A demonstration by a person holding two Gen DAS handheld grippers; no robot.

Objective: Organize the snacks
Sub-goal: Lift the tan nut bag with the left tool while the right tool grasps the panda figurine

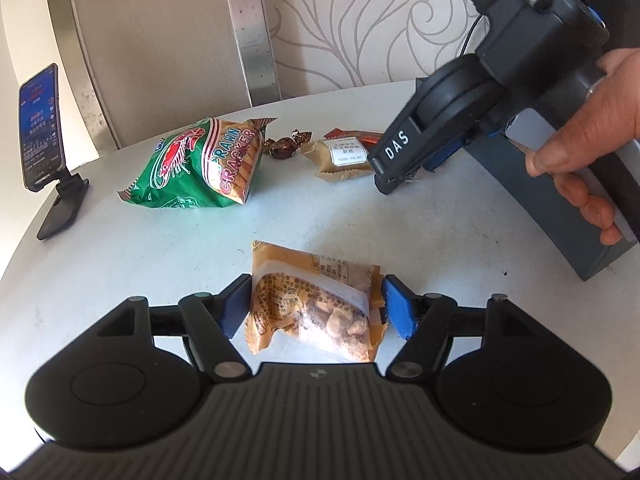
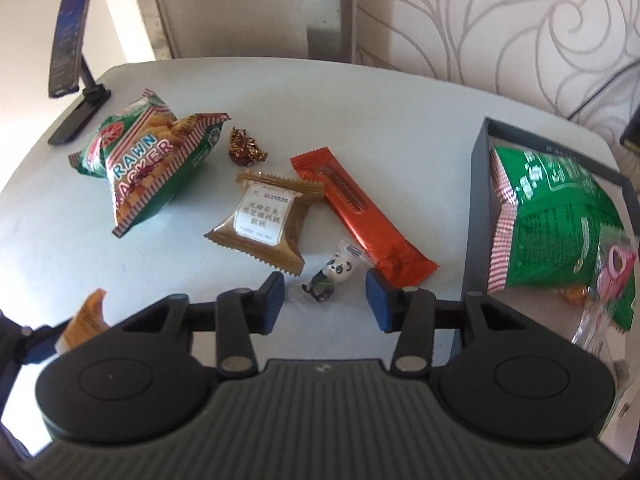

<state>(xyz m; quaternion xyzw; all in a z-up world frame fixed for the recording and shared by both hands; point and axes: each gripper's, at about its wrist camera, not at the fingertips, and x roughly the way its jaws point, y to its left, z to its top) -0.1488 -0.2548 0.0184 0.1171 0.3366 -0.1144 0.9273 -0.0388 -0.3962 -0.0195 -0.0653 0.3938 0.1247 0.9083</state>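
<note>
Two grippers work. Left gripper point(image 1: 316, 306) pads clamp the peanut packet point(image 1: 316, 308) at lower centre. Right gripper point(image 2: 326, 300) fingers stand apart, straddling the panda candy point(image 2: 330, 276), long axis upper right, toward the box point(image 2: 478, 208).

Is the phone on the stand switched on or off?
On. The phone stands upright on its black stand, and its screen glows blue with lines of text.
</note>
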